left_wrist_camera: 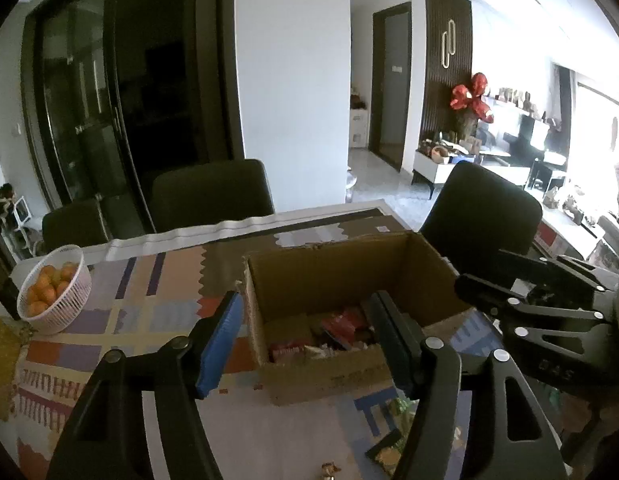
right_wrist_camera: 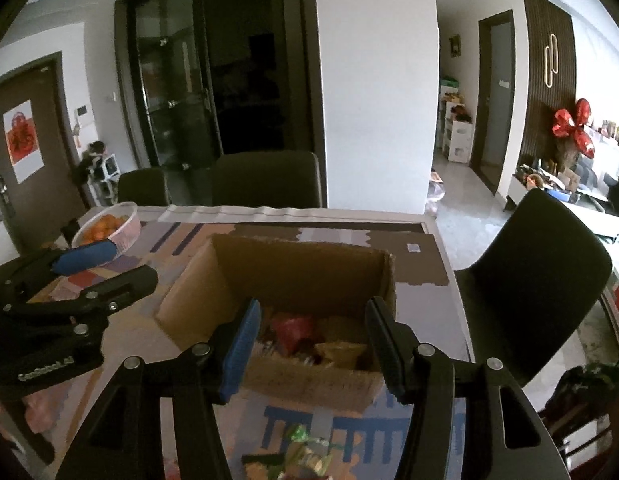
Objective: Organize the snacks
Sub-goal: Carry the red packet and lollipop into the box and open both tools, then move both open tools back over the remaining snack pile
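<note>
A brown cardboard box [left_wrist_camera: 341, 280] sits open on the tabletop [left_wrist_camera: 149, 312], which has a cloth with many colours on it. Inside the box lie snack packs [left_wrist_camera: 333, 332], some red and some yellow, all in a heap at the bottom. The left claw [left_wrist_camera: 305, 344] is spread apart with nothing between its fingers, and it hangs in front of the near side of the box. The right claw [right_wrist_camera: 313, 344] is spread apart too and holds nothing, and it also hangs just in front of the box. More snacks in green wrappers [right_wrist_camera: 309, 452] lie on the tabletop near the bottom of the right view, outside the box. A white basket [left_wrist_camera: 65, 304] full of oranges [left_wrist_camera: 47, 288] stands far off to the left side of the tabletop. Dark chairs [left_wrist_camera: 213, 196] stand behind the tabletop
</note>
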`<state>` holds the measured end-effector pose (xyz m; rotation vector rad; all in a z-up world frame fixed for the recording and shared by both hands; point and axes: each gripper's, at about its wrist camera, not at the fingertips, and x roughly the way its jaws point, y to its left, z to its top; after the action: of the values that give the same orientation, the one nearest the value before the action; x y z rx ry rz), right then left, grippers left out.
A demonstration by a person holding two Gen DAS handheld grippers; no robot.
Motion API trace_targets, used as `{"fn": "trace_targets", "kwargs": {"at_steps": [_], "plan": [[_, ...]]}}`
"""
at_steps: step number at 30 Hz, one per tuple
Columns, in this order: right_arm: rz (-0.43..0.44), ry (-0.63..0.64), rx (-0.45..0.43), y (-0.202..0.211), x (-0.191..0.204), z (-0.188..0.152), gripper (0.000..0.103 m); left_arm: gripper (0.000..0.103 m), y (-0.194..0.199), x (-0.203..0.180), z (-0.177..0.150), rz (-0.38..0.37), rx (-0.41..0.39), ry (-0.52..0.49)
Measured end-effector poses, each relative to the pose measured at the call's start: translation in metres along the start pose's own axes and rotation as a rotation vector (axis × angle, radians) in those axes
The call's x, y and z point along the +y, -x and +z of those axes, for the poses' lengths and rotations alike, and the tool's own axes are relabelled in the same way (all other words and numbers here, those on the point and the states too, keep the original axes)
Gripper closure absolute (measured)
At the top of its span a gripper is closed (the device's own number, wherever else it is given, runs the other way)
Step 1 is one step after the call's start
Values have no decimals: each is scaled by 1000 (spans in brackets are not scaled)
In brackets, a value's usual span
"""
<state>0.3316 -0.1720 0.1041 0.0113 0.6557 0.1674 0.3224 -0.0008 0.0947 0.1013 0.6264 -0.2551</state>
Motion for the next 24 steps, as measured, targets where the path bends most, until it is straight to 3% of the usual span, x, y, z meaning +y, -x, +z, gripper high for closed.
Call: {"fn": "trace_targets", "kwargs": {"at_steps": [10, 24], "plan": [[27, 1, -6, 24, 7, -34, 47, 36, 32, -9, -36, -23, 12, -17], [65, 1, 91, 24, 15, -93, 47, 35, 44, -20, -93, 3, 42, -30]]}}
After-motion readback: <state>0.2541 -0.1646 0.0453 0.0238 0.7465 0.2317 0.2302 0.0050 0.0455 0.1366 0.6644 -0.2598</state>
